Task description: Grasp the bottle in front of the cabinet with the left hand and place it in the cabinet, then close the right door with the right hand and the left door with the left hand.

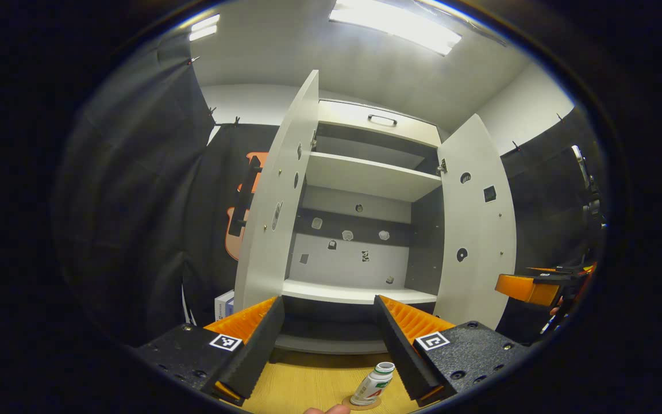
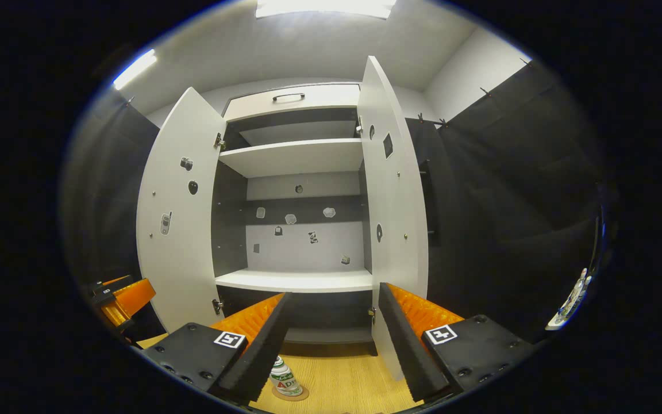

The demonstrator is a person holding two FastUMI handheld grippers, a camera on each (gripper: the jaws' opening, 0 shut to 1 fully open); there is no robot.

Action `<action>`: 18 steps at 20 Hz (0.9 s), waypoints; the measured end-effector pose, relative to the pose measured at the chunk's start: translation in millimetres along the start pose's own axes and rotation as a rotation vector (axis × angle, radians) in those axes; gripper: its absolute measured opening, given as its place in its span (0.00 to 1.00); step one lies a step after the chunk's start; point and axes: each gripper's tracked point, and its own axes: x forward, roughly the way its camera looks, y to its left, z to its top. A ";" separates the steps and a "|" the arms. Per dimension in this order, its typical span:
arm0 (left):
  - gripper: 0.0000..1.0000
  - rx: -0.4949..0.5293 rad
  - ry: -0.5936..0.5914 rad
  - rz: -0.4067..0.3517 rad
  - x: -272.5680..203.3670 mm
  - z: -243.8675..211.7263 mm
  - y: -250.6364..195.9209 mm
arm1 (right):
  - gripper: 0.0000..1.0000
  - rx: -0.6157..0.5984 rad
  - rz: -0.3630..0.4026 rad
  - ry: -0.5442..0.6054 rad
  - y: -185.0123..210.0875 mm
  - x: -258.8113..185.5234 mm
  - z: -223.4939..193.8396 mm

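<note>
White cabinet (image 1: 360, 230) stands open before you, bottle (image 1: 372, 385) on a coaster (image 1: 361, 404) just in front; your left gripper (image 1: 329, 351) and right gripper (image 2: 331, 345) both gape.

One bottle (image 1: 372, 384); one cabinet (image 1: 365, 195); two open doors (image 1: 276, 195); two tools (image 1: 328, 336).

Both doors (image 1: 273, 195) (image 1: 477, 218) stand wide, leaving the cabinet (image 1: 360, 172) shelves (image 1: 360, 294) open to reach.

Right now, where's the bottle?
The bottle stands upright on a round coaster on the wooden floor in front of the open cabinet, low in the left gripper view, near that gripper's right finger.
</note>
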 end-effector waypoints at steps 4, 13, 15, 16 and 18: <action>0.94 0.005 0.000 0.003 1.2 0.0 1.1 | 0.98 0.006 0.008 0.009 2.3 1.4 -2.6; 0.95 0.006 -0.017 -0.046 24.8 0.3 -20.9 | 0.98 0.012 0.010 0.011 0.5 -0.9 -3.5; 0.95 -0.016 0.005 -0.093 39.3 -14.1 -38.0 | 0.98 0.000 0.002 0.009 -3.0 -4.4 -2.6; 0.95 -0.031 0.017 -0.119 45.7 -23.9 -47.8 | 0.98 -0.005 -0.003 0.009 -5.0 -5.3 -0.9; 0.94 -0.052 0.058 -0.180 54.8 -52.6 -70.8 | 0.98 -0.012 -0.016 0.005 -11.1 -8.9 1.8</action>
